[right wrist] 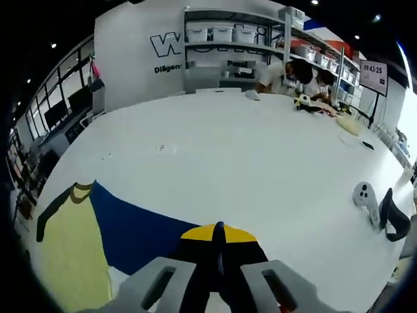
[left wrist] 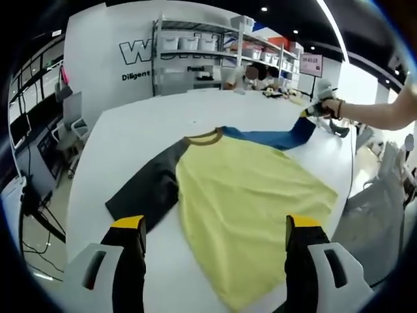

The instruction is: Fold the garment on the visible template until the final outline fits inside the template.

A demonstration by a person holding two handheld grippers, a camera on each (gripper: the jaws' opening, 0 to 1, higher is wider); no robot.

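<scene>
Garment [left wrist: 254, 195]: soft yellow cloth, flat | right gripper [right wrist: 218, 251] pinches blue sleeve [right wrist: 140, 235]

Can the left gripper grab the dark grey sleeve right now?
Probably yes. The left gripper is open, and the dark grey sleeve lies flat on the white table just ahead, uncovered.

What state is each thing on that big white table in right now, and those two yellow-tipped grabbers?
T-shirt: spread flat, unfolded.
Blue sleeve: stretched out sideways, its end pinched.
Dark sleeve: lying flat, free.
Left gripper: open, above the shirt's hem.
Right gripper: shut on the blue sleeve.
</scene>
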